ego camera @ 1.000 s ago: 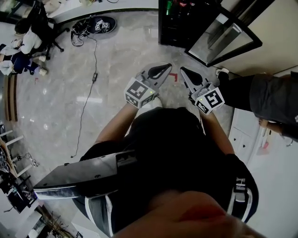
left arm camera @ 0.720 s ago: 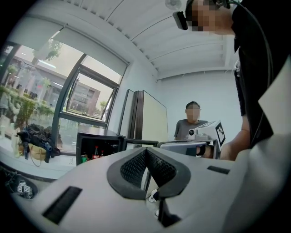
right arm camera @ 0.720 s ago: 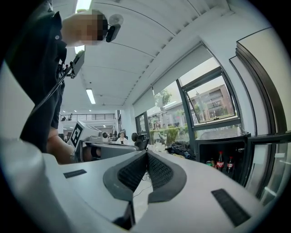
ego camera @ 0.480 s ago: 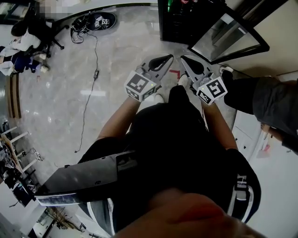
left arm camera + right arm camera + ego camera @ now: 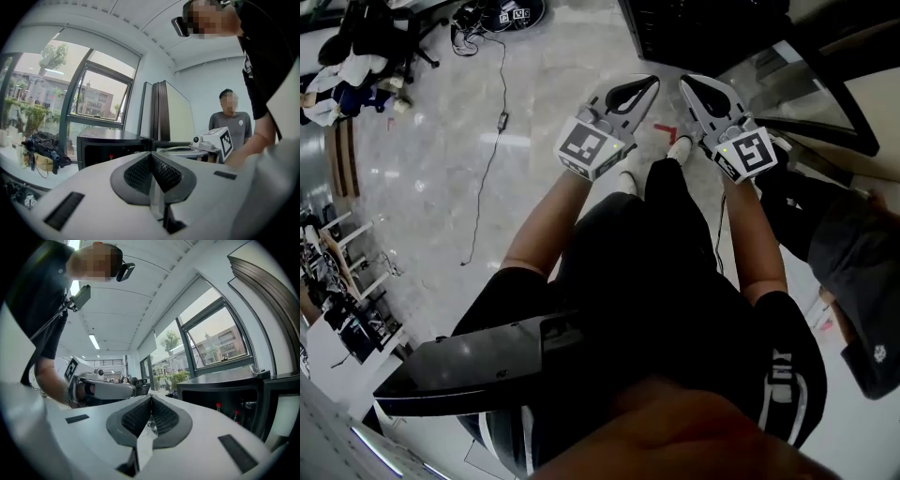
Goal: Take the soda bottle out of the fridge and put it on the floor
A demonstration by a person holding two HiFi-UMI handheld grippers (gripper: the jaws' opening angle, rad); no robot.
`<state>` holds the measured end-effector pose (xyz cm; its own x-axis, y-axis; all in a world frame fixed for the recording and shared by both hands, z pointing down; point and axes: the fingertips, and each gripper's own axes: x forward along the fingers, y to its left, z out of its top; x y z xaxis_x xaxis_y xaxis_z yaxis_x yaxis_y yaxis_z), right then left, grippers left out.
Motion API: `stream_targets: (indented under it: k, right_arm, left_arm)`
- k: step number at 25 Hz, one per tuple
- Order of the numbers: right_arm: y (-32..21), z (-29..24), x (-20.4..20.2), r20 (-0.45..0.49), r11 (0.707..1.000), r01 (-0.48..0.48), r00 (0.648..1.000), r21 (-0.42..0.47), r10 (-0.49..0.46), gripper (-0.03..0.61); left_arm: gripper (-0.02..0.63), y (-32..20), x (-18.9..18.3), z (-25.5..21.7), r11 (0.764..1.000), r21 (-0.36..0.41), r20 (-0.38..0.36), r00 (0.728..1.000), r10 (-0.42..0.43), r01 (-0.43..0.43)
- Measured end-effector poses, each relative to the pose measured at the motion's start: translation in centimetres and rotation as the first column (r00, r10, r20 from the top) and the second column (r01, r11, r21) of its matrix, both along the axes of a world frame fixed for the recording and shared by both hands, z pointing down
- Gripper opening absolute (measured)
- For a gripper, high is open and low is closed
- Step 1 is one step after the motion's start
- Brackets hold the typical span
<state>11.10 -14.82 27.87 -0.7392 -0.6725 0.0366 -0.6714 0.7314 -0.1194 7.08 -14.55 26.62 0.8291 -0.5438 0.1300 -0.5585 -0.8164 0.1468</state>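
Near the fridge (image 5: pixel 694 28), head view: both claws have moved closer to it over the last second. Left claw (image 5: pixel 650 82) and right claw (image 5: pixel 685 81) are side by side, close to its open door (image 5: pixel 811 89).
Left gripper view: claw clenched, empty, fridge ahead.
Right gripper view: claw clenched, empty. Red-capped bottles (image 5: pixel 217 406) are inside the fridge, untouched.
Looks like the approach phase: no grab yet, and a claw must open first.
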Motion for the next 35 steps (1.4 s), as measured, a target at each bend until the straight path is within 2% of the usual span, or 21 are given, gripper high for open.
stream_targets:
  k: [3,7,11,12,14,15,20,23,28,35]
  right_arm:
    - [-4.6,2.2,2.4,-0.018,0.999,-0.052,0.998,0.009,0.053,0.014]
    - [-10.7,6.7,5.0,-0.010,0.991,-0.128,0.992,-0.026,0.128,0.015]
    - [-16.5,10.6,7.5,0.016,0.966,-0.256,0.966,-0.039,0.257,0.019]
    - [-17.3,11.7,7.8,0.024,0.957,-0.284,0.958,-0.050,0.286,0.044]
    - [-18.8,14.0,8.3,0.039,0.946,-0.314,0.947,-0.078,0.318,0.140]
    - [-19.5,15.2,8.5,0.039,0.942,-0.323,0.944,-0.088,0.327,0.161]
    - [-23.7,19.5,9.0,-0.007,0.936,-0.343,0.939,-0.074,0.343,0.204]
    - [-26.7,20.3,8.6,-0.041,0.940,-0.336,0.942,-0.055,0.334,0.273]
    - [-30.8,20.6,8.5,-0.054,0.945,-0.325,0.945,-0.042,0.322,0.315]
    - [-35.1,21.9,7.1,-0.122,0.952,-0.298,0.949,-0.063,0.289,0.334]
  left_arm:
    - [0.005,-3.5,1.5,1.6,0.999,0.006,0.004,0.999,-0.043,0.043]
    - [0.005,-8.0,2.6,5.1,0.995,-0.002,0.008,0.995,-0.103,0.103]
    - [0.005,-13.1,3.2,9.6,0.992,-0.015,0.001,0.993,-0.122,0.122]
    - [0.005,-14.1,3.3,10.8,0.991,-0.020,-0.002,0.992,-0.129,0.129]
    - [0.005,-15.8,3.4,13.5,0.989,-0.027,-0.003,0.989,-0.145,0.145]
    - [0.005,-16.8,3.5,14.7,0.988,-0.029,-0.008,0.988,-0.152,0.151]
    - [0.005,-20.6,4.2,18.6,0.980,-0.062,-0.036,0.981,-0.189,0.187]
    - [0.005,-22.8,3.9,20.2,0.974,-0.074,-0.030,0.976,-0.216,0.213]
    - [0.005,-24.9,5.6,22.4,0.987,-0.040,-0.032,0.988,-0.154,0.152]
    - [0.005,-27.0,5.7,21.9,0.987,-0.040,-0.056,0.986,-0.156,0.154]
